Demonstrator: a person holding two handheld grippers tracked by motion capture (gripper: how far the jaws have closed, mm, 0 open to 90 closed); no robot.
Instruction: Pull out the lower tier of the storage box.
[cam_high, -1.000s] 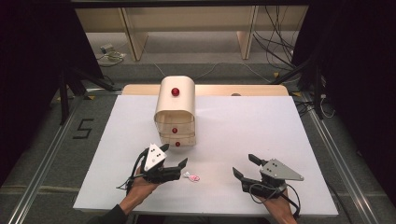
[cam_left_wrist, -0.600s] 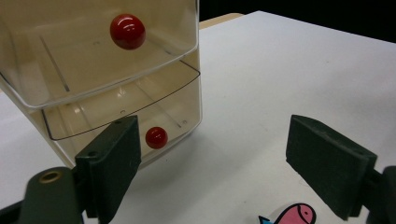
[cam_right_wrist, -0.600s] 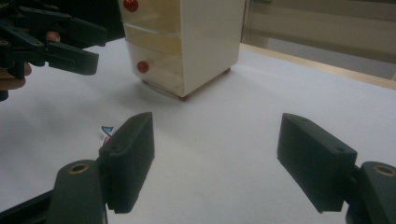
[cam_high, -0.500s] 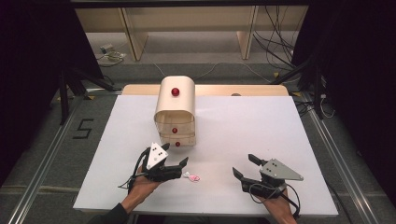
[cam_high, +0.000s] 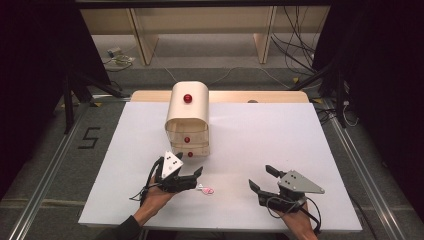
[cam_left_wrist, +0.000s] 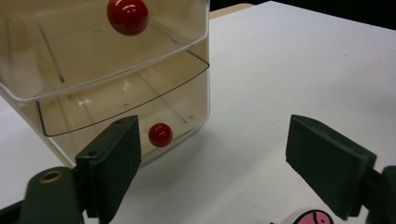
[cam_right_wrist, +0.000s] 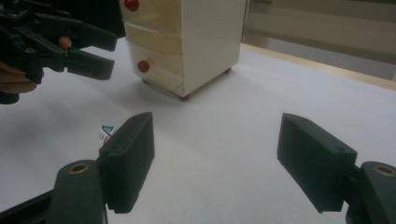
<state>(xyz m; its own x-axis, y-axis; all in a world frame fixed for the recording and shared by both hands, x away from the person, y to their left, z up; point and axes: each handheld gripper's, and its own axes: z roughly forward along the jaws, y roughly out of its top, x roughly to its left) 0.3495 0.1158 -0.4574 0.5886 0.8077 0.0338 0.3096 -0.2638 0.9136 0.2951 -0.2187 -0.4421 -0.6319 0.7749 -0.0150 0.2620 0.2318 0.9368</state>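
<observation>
A small cream drawer cabinet with red knobs stands on the white table top, left of centre. In the left gripper view its clear drawers look empty, and the lowest knob sits just past my left jaw. My left gripper is open in front of the cabinet, its jaws wide apart with nothing between them. A small pink and white piece lies on the table just right of it, at the frame's bottom edge. My right gripper is open too, empty, and faces the cabinet.
The left gripper shows at the upper left of the right gripper view, with the small piece below it. A wooden strip borders the table's far edge. On the floor are a "5" mark, cables and shelf legs.
</observation>
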